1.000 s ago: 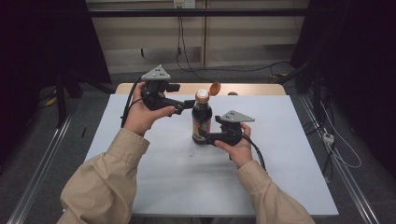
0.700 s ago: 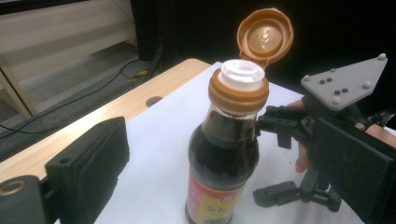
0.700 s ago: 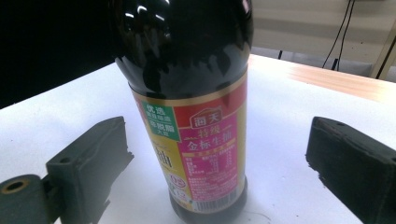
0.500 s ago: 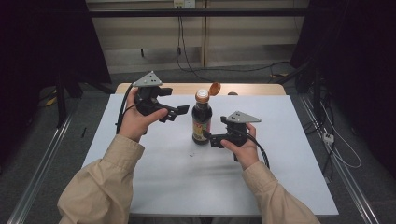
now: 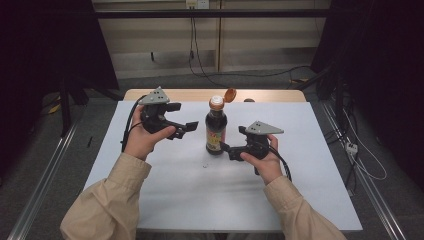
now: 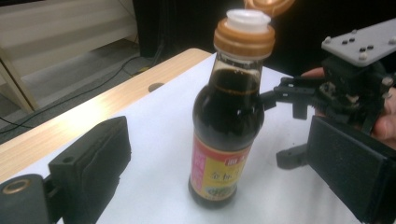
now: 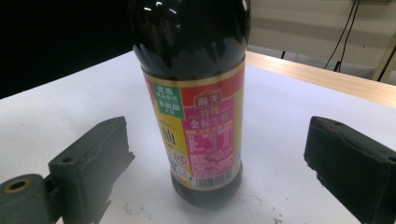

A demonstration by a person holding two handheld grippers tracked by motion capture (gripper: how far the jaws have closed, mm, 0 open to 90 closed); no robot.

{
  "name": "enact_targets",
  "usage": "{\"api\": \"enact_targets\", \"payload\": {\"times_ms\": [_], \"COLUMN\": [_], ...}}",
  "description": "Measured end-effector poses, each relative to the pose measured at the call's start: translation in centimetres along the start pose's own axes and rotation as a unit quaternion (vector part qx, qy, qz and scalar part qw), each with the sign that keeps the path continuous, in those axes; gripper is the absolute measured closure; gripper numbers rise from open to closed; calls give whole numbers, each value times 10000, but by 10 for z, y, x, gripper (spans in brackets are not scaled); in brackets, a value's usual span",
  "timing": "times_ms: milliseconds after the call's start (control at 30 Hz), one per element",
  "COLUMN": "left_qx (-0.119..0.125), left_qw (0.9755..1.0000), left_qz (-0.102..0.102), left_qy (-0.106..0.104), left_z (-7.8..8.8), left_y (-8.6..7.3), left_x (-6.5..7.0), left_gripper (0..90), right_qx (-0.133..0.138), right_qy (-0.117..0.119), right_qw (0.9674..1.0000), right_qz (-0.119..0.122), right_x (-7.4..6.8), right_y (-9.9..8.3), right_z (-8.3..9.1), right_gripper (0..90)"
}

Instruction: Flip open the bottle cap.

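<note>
Dark bottle (image 5: 216, 131) stands on the table (image 5: 165, 190). Both hands reach in level: left gripper (image 5: 188, 127) and right gripper (image 5: 226, 148), jaws wide, just opened, nothing held.

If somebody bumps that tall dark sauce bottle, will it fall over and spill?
Probably. The bottle stands tall on a small base, so a bump near its neck would likely tip it. Its flip cap hangs open, so sauce could spill. Nearly full, it is likely heavy.

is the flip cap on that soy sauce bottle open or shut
Open. The orange flip cap is swung back off the soy sauce bottle, baring its white spout.
</note>
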State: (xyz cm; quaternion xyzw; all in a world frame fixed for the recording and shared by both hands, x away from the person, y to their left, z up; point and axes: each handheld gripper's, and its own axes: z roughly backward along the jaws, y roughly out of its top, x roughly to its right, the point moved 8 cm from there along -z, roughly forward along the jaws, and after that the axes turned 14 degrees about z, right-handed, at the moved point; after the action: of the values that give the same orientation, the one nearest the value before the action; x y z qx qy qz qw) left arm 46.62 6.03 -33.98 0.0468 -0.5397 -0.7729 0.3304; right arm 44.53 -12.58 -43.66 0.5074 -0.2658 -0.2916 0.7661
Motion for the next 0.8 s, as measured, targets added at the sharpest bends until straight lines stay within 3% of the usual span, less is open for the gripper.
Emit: {"api": "enact_targets", "payload": {"times_ms": [800], "left_qx": [-64], "left_qw": [10000], "left_qz": [23], "left_qy": [37], "left_z": [22], "left_y": [-56], "left_x": [-13], "left_gripper": [67], "right_qx": [-186], "right_qy": [36], "right_qw": [9998], "right_qz": [49], "right_x": [3], "right_y": [-21], "right_z": [34], "right_gripper": [70]}}
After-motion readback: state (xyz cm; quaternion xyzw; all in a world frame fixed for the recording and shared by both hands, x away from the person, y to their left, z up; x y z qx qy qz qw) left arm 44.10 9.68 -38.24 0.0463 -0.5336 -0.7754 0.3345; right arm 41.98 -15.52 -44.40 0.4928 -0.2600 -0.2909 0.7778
